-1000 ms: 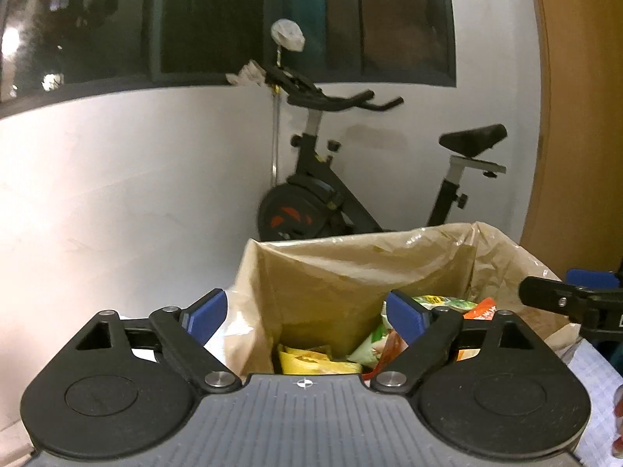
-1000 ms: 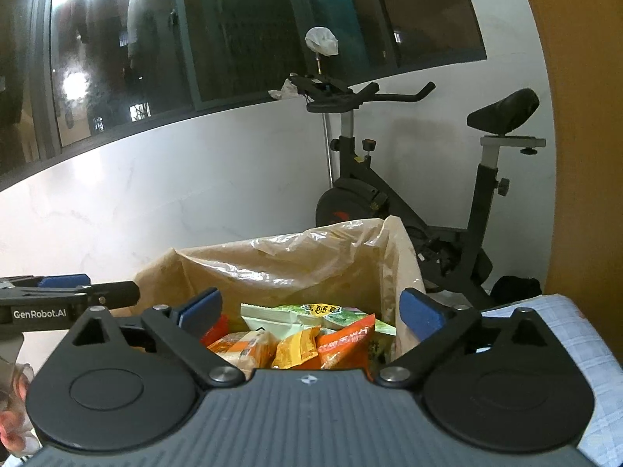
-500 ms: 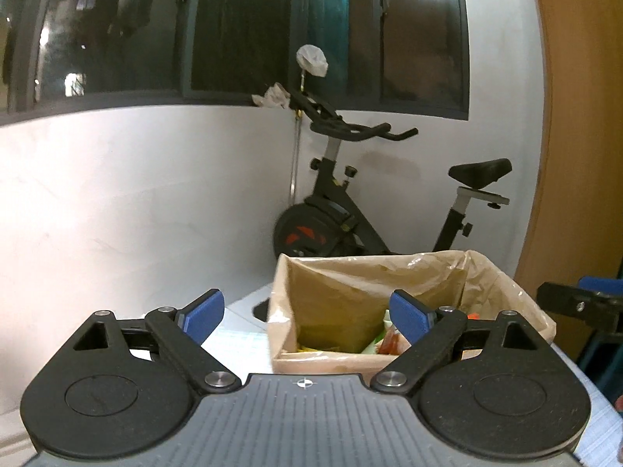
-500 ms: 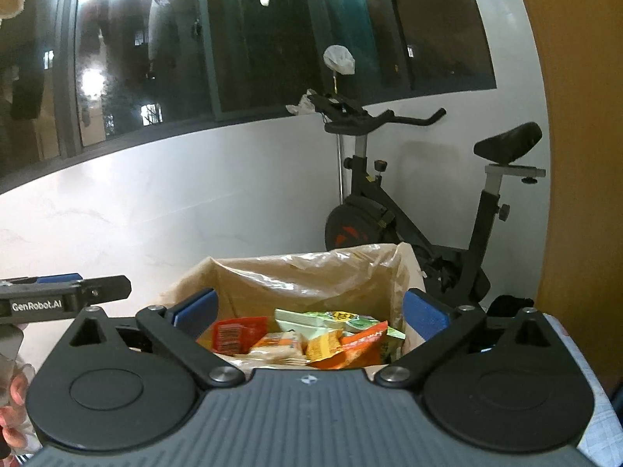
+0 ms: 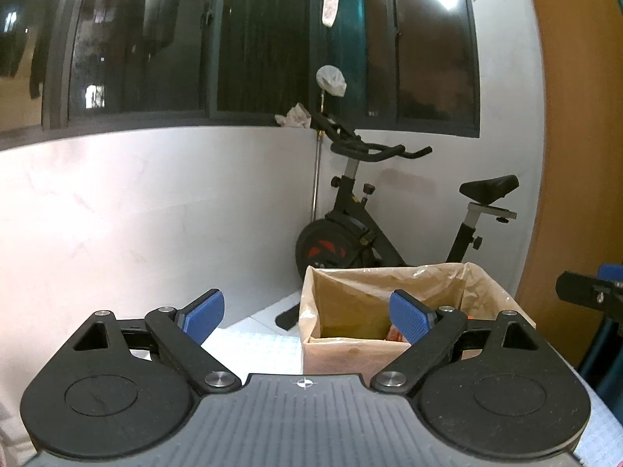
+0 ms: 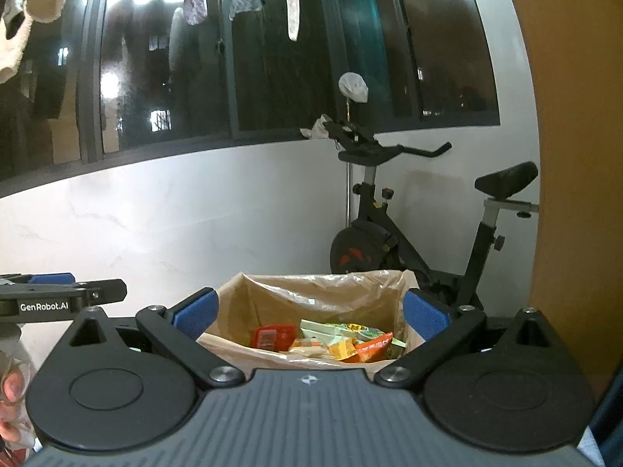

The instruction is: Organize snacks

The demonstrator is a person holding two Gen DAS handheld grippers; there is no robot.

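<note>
So the colourful snack packets (image 6: pixel 327 340) are all piled inside the brown cardboard box with the crinkly plastic liner (image 6: pixel 311 299), which sits on the pale checked worktop (image 5: pixel 257 350). Both grippers are just in front of the box, left gripper (image 5: pixel 307 313) and right gripper (image 6: pixel 309 317), blue-padded fingers spread wide, nothing in them. Behind the box there's a black exercise bike (image 6: pixel 393 229) against the white wall.

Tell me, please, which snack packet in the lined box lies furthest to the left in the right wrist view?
The red packet, lying apart at the left of the pile in the box; the green, yellow and orange packets cluster to its right.
</note>
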